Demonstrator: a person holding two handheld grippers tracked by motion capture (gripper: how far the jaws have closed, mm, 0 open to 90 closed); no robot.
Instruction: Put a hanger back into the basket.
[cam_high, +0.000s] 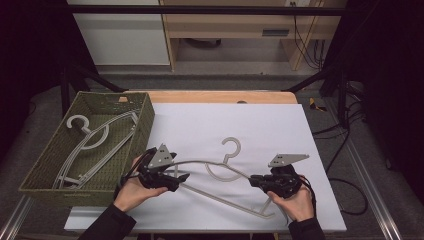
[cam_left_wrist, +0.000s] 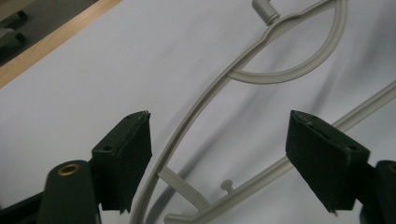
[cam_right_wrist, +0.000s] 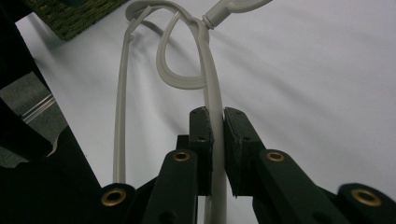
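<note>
A grey plastic hanger (cam_high: 220, 200) lies on the white sheet (cam_high: 270, 125), hook pointing away from me. My right gripper (cam_high: 254, 180) holds its right shoulder; in the right gripper view the gripper (cam_right_wrist: 217, 114) has both pads pressed on the hanger's upper arm (cam_right_wrist: 211, 79). My left gripper (cam_high: 182, 176) sits at the hanger's left end. In the left gripper view it (cam_left_wrist: 219, 116) stands open, its jaws wide on either side of the curved arm (cam_left_wrist: 196, 116) and the lower bar (cam_left_wrist: 261, 177), and neither pad (cam_left_wrist: 128, 154) touches them.
A green woven basket (cam_high: 50, 165) stands at the left edge of the table with a few more grey hangers (cam_high: 95, 140) lying in it. A wooden table edge (cam_high: 220, 96) runs along the back. Cables trail on the floor at the right.
</note>
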